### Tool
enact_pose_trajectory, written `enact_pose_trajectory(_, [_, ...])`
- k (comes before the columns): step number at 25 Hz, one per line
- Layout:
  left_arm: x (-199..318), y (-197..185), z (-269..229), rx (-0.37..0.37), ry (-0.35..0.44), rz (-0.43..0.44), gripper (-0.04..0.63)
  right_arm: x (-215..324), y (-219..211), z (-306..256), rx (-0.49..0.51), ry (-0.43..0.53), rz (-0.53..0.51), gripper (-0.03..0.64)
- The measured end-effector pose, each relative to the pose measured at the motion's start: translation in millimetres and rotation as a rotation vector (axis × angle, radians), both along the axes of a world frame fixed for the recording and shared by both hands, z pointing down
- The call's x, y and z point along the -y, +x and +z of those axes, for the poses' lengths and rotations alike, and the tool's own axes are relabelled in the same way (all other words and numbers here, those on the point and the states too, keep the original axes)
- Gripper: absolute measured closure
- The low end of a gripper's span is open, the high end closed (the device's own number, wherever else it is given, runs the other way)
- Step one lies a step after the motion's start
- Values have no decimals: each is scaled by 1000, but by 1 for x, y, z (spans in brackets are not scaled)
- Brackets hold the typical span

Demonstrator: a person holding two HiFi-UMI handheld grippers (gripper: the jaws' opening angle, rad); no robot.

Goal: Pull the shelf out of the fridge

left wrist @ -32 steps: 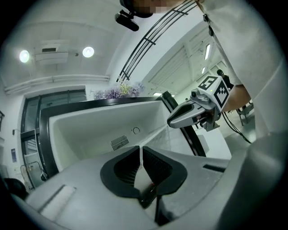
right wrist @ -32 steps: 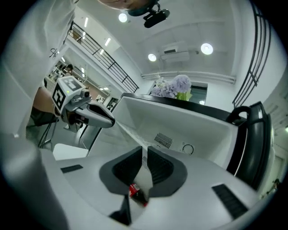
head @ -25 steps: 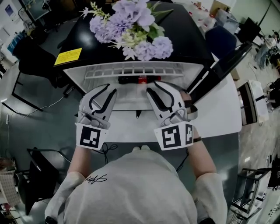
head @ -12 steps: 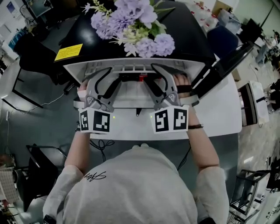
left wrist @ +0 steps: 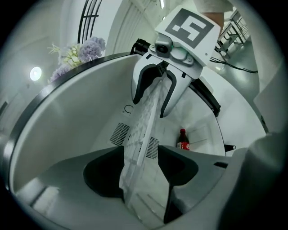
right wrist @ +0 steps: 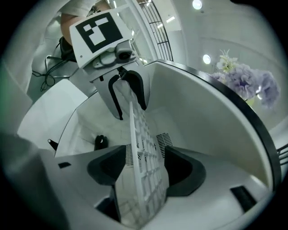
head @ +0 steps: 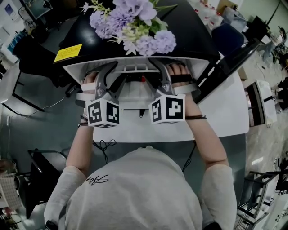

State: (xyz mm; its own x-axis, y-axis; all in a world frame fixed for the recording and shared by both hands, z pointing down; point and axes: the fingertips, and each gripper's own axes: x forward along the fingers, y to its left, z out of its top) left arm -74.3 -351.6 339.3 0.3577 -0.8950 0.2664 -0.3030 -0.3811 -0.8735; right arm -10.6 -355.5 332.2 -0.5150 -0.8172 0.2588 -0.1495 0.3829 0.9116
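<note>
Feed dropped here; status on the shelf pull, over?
Left gripper and right gripper open, jaws just opened, straddling shelf, no grip. Shelf not yet out of fridge. Bottle inside, clear of shelf.

White lattice shelf (left wrist: 141,130); white fridge (head: 193,36), black on top; lilac flowers (head: 135,27); yellow sticker (head: 68,53); dark bottle (left wrist: 182,140), red label.

White rectangular tabletop (head: 225,112) serving as landmark. Glossy grey-green floor (head: 36,130) spreading around it, reflecting light. Black seat on thin metal frame (head: 33,60) standing left of tabletop. Dark blue padded office chair (head: 227,40) sitting beyond tabletop's far right corner. Thin black cable (head: 105,147) trailing on floor by tabletop's near edge. Pale purple artificial flower bunch (head: 135,27) rising beyond tabletop's far side. Round white ceiling lamp (right wrist: 196,4) glowing overhead.
</note>
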Motion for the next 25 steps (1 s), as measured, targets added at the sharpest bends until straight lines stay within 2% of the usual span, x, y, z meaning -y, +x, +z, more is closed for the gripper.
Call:
enact_pose_trajectory(4, [10,-1,1,46,7,-15,376,11,-1,3,-64,22,17,368])
enact_pose_trajectory(9, [25,0,8,140,35,-44,376,27,1,12,-66,11,62,367])
enact_pose_trajectory(13, [30,4,10,156,45,-47,376,34,0,9,-73,43,76,367])
enact_pose_trajectory(21, [41,4,14,213,49,-79,377,43,-10,18,-131,25,60,367])
enact_pose_trajectory(25, [45,3,15,226,53,-97,380,49,-9,28,-161,-5,88,368])
